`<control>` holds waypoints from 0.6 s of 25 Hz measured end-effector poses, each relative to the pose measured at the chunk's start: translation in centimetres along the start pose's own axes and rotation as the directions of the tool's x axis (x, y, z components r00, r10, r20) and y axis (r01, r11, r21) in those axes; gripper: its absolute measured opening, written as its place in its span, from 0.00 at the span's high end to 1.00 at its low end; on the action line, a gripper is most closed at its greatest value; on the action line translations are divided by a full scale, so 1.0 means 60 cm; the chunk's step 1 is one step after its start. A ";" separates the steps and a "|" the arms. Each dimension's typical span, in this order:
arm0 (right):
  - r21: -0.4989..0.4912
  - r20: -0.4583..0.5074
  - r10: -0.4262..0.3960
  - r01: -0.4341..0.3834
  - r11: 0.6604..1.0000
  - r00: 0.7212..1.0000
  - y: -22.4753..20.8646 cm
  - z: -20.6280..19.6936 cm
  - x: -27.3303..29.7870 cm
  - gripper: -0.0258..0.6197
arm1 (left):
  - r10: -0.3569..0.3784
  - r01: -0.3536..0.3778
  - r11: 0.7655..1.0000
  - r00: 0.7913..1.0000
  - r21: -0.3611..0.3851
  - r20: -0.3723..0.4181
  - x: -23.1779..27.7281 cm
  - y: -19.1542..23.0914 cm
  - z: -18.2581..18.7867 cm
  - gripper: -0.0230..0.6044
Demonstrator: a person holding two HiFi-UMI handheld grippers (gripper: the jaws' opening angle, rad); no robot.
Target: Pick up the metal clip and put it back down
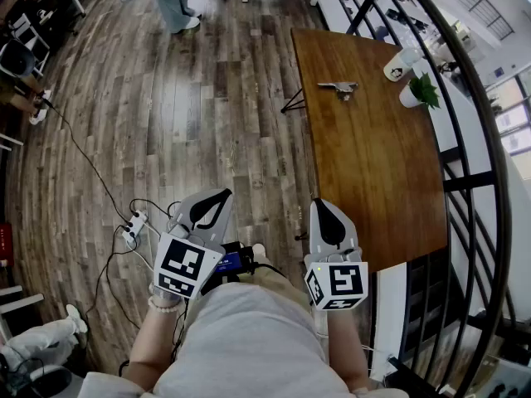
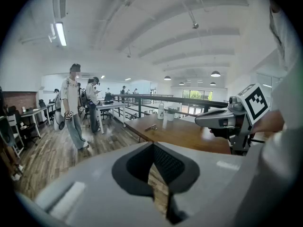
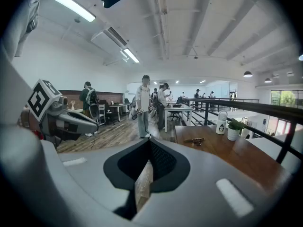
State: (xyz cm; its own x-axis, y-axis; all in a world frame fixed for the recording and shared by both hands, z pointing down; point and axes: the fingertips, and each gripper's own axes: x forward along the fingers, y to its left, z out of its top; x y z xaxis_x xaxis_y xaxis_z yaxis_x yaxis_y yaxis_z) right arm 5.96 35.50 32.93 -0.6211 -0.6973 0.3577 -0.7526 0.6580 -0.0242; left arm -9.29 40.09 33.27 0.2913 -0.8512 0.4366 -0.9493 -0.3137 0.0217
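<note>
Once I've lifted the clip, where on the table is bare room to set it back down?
The near stretch of the table, from the metal clip back to the near edge, is bare. The far right corner is crowded: white bottle and potted plant.

We see a brown tabletop [image 1: 373,156], a streaky grey-brown plank floor [image 1: 166,98], a silvery metal clip [image 1: 338,87], a white pot [image 1: 409,98] with green leaves, and a grey left gripper [image 1: 217,199] and right gripper [image 1: 322,206] bearing black-and-white square markers.
</note>
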 end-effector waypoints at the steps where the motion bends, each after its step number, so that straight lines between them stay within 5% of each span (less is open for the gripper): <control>1: 0.000 0.000 0.003 -0.003 1.000 1.000 0.000 0.000 0.003 0.93 | 0.004 -0.004 1.000 1.000 -0.002 0.001 0.001 0.003 0.001 0.96; 15: 0.050 0.031 0.021 -0.022 0.999 0.999 0.005 0.003 0.007 0.93 | -0.006 0.006 1.000 1.000 -0.016 0.012 0.005 0.004 0.000 0.96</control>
State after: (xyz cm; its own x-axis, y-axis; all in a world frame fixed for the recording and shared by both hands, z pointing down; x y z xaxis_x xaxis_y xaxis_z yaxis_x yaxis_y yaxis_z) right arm 5.42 35.32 32.89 -0.6430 -0.6921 0.3280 -0.7486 0.6583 -0.0786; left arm -9.44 39.75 33.39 0.2987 -0.8543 0.4254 -0.9491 -0.3125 0.0388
